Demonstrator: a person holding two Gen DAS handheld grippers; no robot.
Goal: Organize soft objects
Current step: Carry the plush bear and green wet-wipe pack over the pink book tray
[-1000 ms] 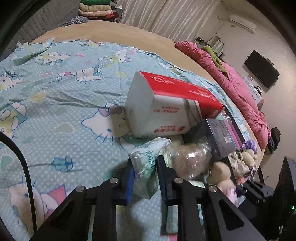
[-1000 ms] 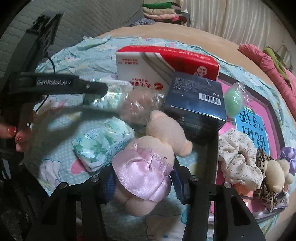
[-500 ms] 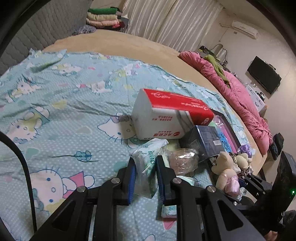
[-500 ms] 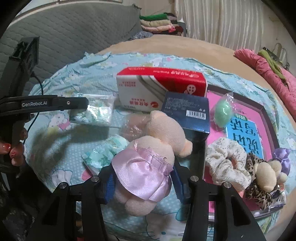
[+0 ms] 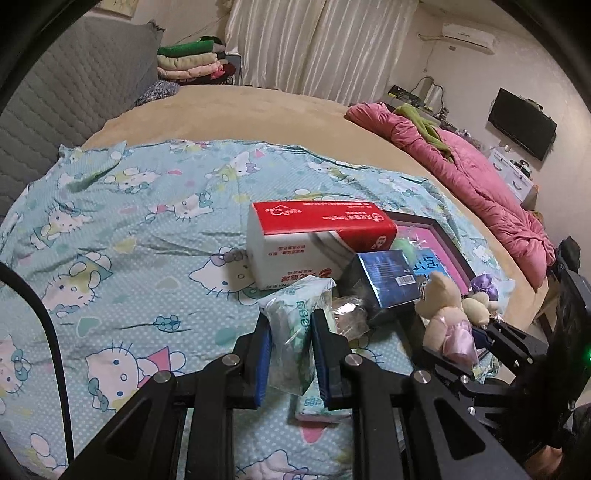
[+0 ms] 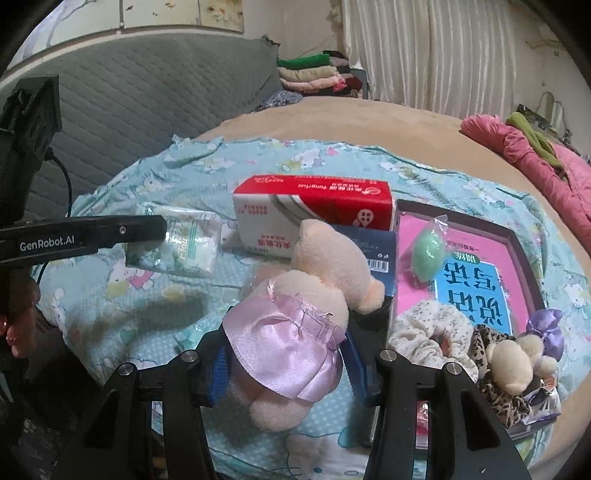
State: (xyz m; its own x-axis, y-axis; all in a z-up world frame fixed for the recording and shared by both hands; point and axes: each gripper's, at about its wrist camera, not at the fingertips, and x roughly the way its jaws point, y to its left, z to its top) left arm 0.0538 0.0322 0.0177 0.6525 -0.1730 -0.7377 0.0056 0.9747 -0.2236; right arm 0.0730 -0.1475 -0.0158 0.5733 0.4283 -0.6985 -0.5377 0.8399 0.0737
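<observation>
Between the blue pads of the left gripper (image 5: 289,341): a small green-printed tissue pack (image 5: 295,325), clamped and lifted clear of the bedding. Between the pads of the right gripper (image 6: 284,363): a cream plush bear in a lilac satin skirt (image 6: 295,317), pinched at the waist, also off the surface. Below both, on a pale blue cartoon-cat sheet (image 5: 122,236): a second tissue pack (image 5: 317,404) lying flat, a crumpled clear wrapper (image 5: 349,314), a red-and-white tissue brick (image 6: 314,210) on its long side, a dark blue box (image 6: 376,254) against it. Just right of the box: a dark-rimmed tray (image 6: 524,251) with a pink and blue printed insert, bearing a bagged green sponge (image 6: 428,254), a floral scrunchie (image 6: 428,339), a leopard scrunchie (image 6: 502,398) and a small bear with a purple bow (image 6: 517,354). Beneath the sheet: a tan bed cover (image 5: 236,110). Along the right edge: a pink quilt (image 5: 480,184). Behind: a grey quilted headboard (image 6: 147,92), folded clothes (image 6: 314,74) stacked, white curtains (image 5: 317,40), a wall television (image 5: 521,123) and an air conditioner (image 5: 467,33).
</observation>
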